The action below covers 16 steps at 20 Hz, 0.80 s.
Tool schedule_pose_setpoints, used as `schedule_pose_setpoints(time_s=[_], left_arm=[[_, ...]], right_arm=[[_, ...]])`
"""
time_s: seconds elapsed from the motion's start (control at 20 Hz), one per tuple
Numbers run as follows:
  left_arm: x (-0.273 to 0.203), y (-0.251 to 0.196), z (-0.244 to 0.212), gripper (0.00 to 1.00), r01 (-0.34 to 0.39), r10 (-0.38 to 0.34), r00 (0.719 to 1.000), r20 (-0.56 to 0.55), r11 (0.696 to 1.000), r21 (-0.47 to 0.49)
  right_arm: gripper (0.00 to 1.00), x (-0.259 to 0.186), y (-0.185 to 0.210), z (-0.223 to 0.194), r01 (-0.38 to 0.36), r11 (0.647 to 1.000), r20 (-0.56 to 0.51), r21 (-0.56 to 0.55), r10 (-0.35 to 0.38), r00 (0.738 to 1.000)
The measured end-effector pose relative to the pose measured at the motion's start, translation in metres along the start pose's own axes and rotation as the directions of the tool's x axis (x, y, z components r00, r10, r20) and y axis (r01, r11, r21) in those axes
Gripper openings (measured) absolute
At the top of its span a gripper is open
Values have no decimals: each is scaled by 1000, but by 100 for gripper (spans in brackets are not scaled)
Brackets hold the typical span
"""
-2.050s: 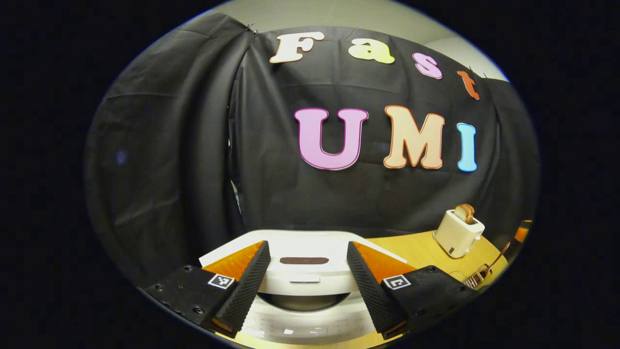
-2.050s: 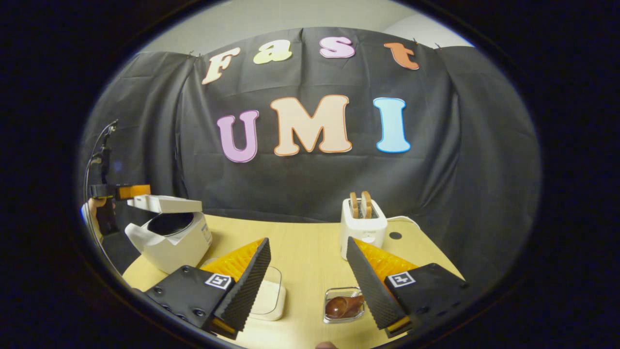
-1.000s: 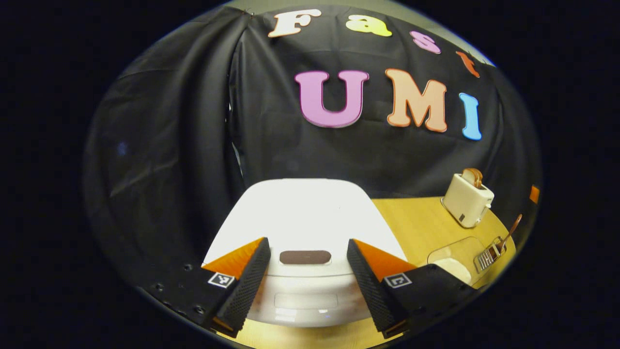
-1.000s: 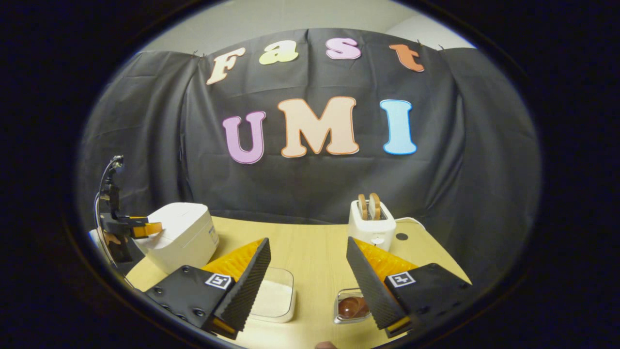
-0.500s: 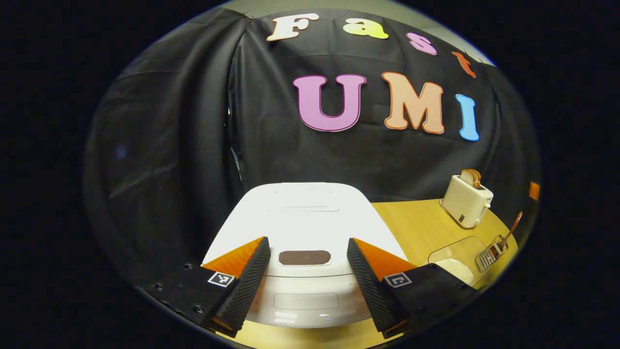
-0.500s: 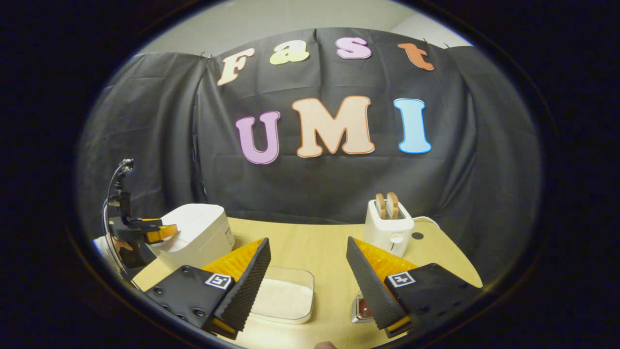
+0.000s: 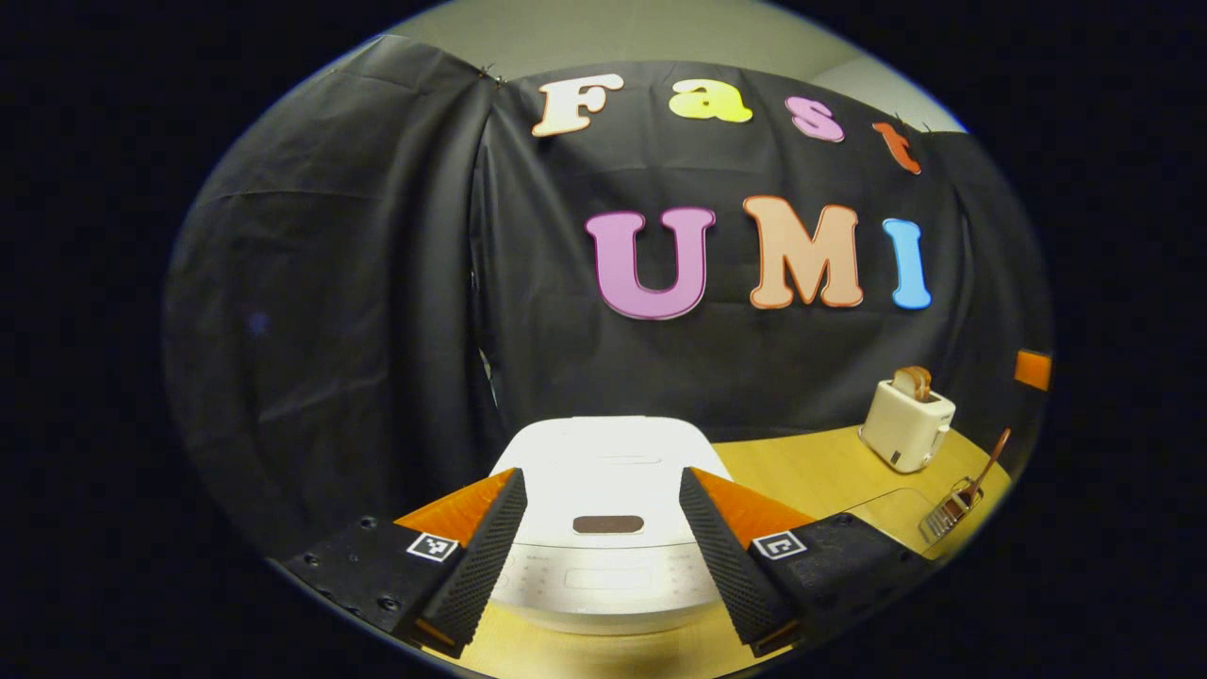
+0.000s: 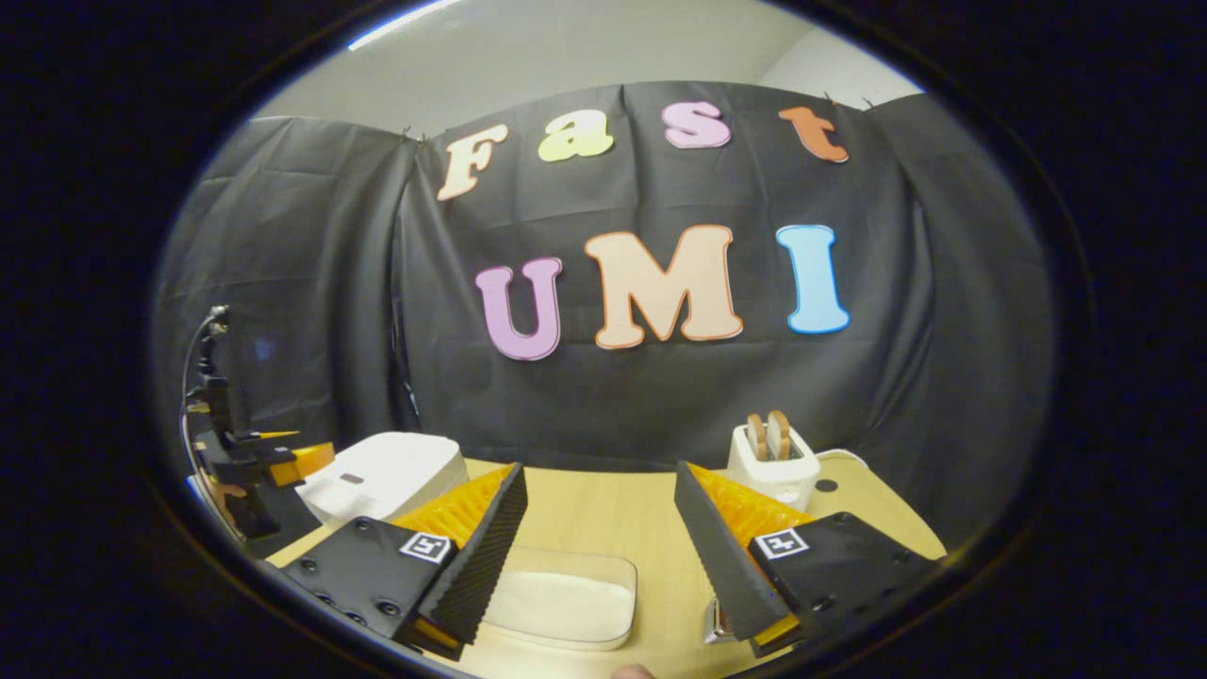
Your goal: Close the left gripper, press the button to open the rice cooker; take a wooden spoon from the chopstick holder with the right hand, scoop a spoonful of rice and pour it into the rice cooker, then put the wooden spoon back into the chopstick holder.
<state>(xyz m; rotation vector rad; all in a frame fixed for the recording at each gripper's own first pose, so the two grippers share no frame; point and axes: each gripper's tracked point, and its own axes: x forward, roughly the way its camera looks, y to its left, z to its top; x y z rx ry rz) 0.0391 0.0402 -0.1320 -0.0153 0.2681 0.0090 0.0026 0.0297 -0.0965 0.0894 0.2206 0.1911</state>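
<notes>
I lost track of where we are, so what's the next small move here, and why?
Probably just ease the left gripper back: the cooker lid, open two seconds ago, is now shut, the spoon sits in its holder, and the gripper holds nothing.

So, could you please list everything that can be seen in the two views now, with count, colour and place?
Rice cooker: one, white, lid shut, left end of the table, straight ahead of the left gripper.
Toaster: one, white, two brown slices in its slots, back right of the table.
Rice container: one, clear, white rice inside, near edge of the table.
Chopstick holder: one, metal, right of the rice container.
Wooden spoon: one, brown, standing in the chopstick holder.
Table: one, light wood.
Left gripper: one, fingers apart, holding nothing, in front of the rice cooker.
Right gripper: one, fingers apart, holding nothing, over the rice container.
</notes>
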Motion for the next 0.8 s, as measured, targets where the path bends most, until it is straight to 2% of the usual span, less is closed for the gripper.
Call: schedule_pose_setpoints(time_s=[0.2,0.35,0.6,0.8], left_arm=[[-45,-14,27,96,3,-4,997,76,1000,12],[-77,-29,43,98,14,-11,991,137,1000,-21],[-95,-23,40,95,-26,25,992,125,1000,2],[-106,-12,51,95,-46,50,988,145,999,-26]], right_arm=[[99,-15,-2,13,42,999,56,36,-44,997],[99,-21,-1,13,57,997,72,46,-60,996],[99,-30,-1,18,63,998,105,-17,-61,993],[99,-33,0,24,63,997,127,-42,-57,990]])
